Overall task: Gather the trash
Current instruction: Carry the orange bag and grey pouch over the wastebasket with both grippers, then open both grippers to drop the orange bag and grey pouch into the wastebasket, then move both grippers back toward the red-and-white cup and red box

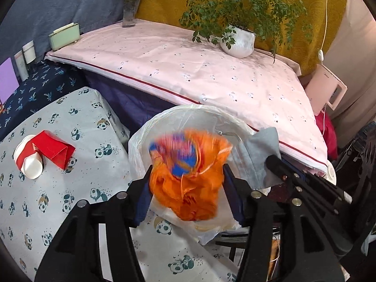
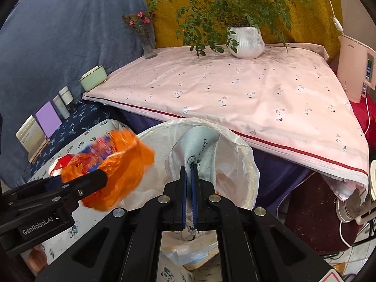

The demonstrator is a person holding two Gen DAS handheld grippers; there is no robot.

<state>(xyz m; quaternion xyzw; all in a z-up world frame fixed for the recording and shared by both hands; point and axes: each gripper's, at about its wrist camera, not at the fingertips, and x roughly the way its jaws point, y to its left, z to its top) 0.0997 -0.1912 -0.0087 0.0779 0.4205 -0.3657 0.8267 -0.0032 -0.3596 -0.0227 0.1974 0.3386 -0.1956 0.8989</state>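
A crumpled orange plastic bag [image 1: 188,188] with blue and red print sits between the fingers of my left gripper [image 1: 186,166], over the near rim of a white bin lined with clear plastic [image 1: 211,115]. The bag is blurred and looks loose; the jaws stand apart, open. My right gripper [image 2: 189,171] is shut on a grey printed cloth [image 2: 199,141] that hangs over the bin's mouth [image 2: 237,141]. From the left wrist view the right gripper [image 1: 272,159] holds the cloth [image 1: 260,148] at the bin's right edge. Squashed red and white paper cups [image 1: 40,155] lie on the panda-print table.
Behind the bin is a table with a pink cloth [image 1: 188,70] carrying a white plant pot [image 1: 238,42], a flower vase [image 1: 129,9] and a green box [image 1: 64,36]. Bottles and a purple card [image 1: 8,80] stand at the left. A pink appliance [image 2: 352,70] stands at the right.
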